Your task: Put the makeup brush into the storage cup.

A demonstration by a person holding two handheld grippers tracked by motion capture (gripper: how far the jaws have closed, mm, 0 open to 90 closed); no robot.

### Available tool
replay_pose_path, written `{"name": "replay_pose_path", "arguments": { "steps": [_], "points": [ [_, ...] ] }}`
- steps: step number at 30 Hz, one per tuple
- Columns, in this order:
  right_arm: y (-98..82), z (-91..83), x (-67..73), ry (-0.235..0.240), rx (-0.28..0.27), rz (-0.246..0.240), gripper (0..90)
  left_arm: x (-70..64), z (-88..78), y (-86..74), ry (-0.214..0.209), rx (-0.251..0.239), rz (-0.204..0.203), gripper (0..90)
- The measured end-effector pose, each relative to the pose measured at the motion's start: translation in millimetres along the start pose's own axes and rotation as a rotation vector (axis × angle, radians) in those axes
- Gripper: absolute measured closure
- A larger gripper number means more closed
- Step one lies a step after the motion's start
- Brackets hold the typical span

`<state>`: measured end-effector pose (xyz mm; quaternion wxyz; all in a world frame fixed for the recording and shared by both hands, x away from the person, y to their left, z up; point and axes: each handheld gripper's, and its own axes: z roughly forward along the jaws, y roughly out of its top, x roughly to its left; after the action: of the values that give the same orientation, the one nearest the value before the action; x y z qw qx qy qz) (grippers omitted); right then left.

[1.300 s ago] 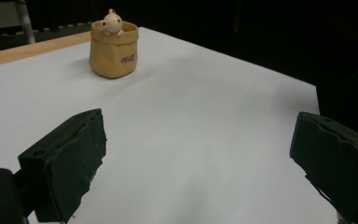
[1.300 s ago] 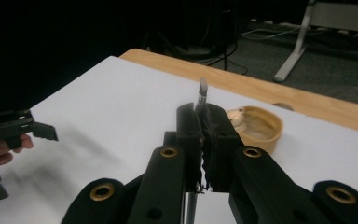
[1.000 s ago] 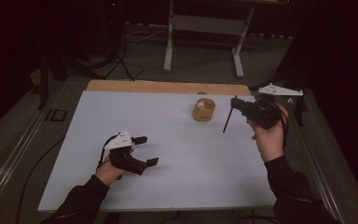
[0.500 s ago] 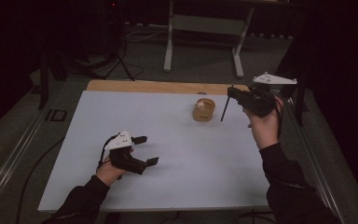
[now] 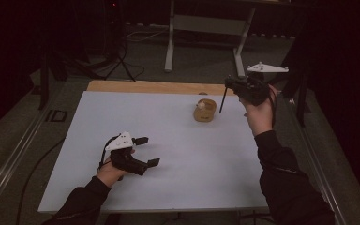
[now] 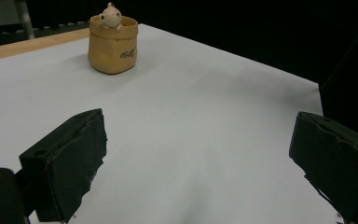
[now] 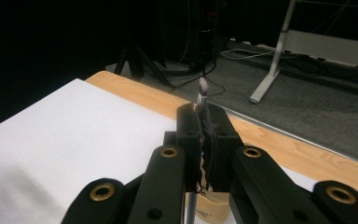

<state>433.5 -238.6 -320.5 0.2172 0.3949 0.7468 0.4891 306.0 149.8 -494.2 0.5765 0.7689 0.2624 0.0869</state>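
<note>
Black right tool (image 5: 228,84) with probably a brush (image 5: 223,100), now nearer pot (image 5: 205,110).

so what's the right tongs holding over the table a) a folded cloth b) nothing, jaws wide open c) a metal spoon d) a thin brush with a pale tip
d: the right tongs are shut on a thin dark-handled brush, its pale tip sticking up past the jaws, with the small tan cup-shaped holder just beside and below it.
</note>
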Motion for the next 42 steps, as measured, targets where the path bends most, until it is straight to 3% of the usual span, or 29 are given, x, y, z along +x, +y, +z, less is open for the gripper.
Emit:
{"name": "replay_pose_path", "arguments": {
  "steps": [28,42],
  "points": [
    [12.9,50.8,-17.3,-0.031,-0.014,-0.022,86.1,-0.6,1.7,-2.0,-0.021,0.002,0.0,4.0],
    [3.0,77.6,-21.4,-0.046,0.003,0.003,86.1,-1.5,2.9,-2.4,-0.022,0.009,0.003,4.0]
  ]
}}
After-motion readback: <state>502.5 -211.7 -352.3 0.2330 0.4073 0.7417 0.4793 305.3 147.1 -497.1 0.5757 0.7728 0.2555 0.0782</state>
